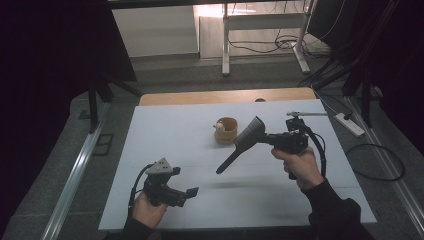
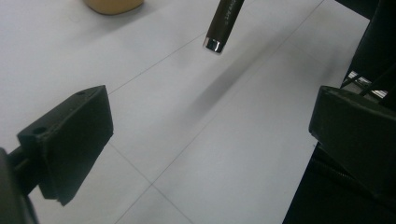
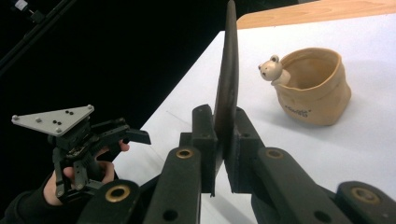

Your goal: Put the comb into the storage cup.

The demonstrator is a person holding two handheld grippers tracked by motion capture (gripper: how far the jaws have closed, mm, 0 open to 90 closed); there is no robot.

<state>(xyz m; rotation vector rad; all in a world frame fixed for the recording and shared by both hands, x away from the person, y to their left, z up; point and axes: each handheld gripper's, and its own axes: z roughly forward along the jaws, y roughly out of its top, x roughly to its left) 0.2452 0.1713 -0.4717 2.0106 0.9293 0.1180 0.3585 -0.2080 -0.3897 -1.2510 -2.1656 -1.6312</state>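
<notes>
While the right gripper (image 1: pixel 272 139) clamped its jaws on the comb's (image 1: pixel 248 134) toothed head, its handle slanted down-left above the counter (image 1: pixel 165 125) — near the cup (image 1: pixel 226 130); the left gripper (image 1: pixel 186 194) stood open.

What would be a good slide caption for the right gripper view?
Right gripper clamps a dark comb upright between its fingers, beside a tan cup with a little frog figure.

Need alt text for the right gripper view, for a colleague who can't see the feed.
The right gripper has its fingers shut on a dark flat comb, seen edge-on and standing upright above a white table. To its right sits a tan pouch-shaped cup with a small frog figure on its rim; at lower left a hand holds the left gripper.
</notes>
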